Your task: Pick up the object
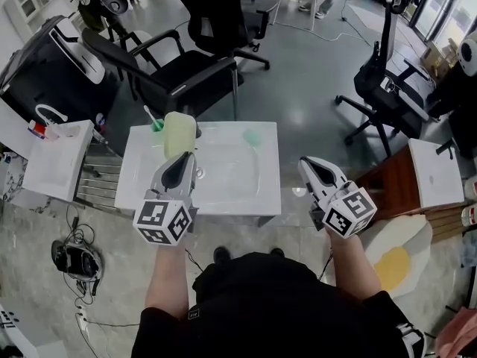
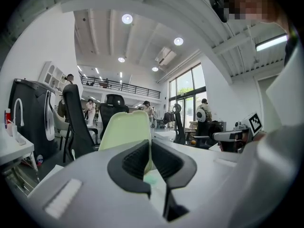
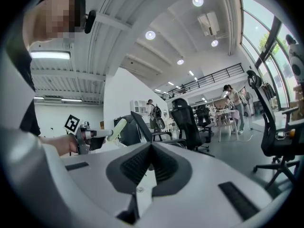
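Head view looks down on a polished grey floor (image 1: pixel 313 88) in an open workroom, with black office chairs (image 1: pixel 186 73) beyond both tongs and a white rectangular ceramic washbasin (image 1: pixel 272 192) on a stand directly under the left tongs (image 1: pixel 182 157). The left tongs are closed almost fully, their dark ribbed pads pinching the edge of a pale green plastic object (image 1: pixel 179 133) with rounded corners. The object sticks out past the tips, raised over the back left part of the basin (in the left gripper view it rises above the jaws with a small notch in its top edge). The right tongs (image 1: pixel 307 164) hang just off the basin's right rim, over the floor, well apart from the object. Their pads are pressed fully together with nothing between them. In the basin, ahead and to the right of the left tongs, lies a faint green smear (image 1: pixel 252 136). At the back left corner, just left of the object, sits a small green item (image 1: pixel 157 124) with a thin white stick rising from it (what it is cannot be made out). A second white basin (image 1: pixel 52 170) stands well left of the left tongs, and a white slab on a brown wooden cabinet (image 1: pixel 436 174) stands right of the right tongs, with a white-and-yellow egg-shaped rug (image 1: pixel 399 259) beneath.
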Demonstrator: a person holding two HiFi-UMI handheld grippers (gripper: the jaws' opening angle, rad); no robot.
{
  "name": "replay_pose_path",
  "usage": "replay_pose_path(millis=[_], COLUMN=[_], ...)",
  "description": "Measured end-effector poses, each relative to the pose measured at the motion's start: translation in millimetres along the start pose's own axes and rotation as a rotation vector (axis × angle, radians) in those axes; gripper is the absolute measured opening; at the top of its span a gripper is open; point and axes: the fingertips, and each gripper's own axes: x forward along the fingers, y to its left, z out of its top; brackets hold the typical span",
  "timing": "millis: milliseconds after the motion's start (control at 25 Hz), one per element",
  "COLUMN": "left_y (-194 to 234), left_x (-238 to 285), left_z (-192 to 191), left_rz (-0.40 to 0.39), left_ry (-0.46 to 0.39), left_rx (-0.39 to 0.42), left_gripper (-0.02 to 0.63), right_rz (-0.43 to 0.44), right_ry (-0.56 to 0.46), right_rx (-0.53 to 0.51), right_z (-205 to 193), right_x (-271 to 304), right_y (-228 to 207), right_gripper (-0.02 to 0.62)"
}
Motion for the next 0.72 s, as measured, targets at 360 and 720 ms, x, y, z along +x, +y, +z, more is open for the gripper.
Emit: replay_pose_path(millis=[360,720], left_y=[-16,-17], left_x=[4,1], left_z=[0,-2], left_rz=[-0.004,-0.018], left_ry=[0.010,0.023], left_rx=[0.010,0.025], left_gripper=[0.029,0.029], right_rz=[0.015,0.034], right_ry=[0.000,-0.007], right_rx=[0.002,0.002], right_z=[0,-2], right_x=[-10,-3], right_y=[-4,7], right_gripper=[0.011,0.011])
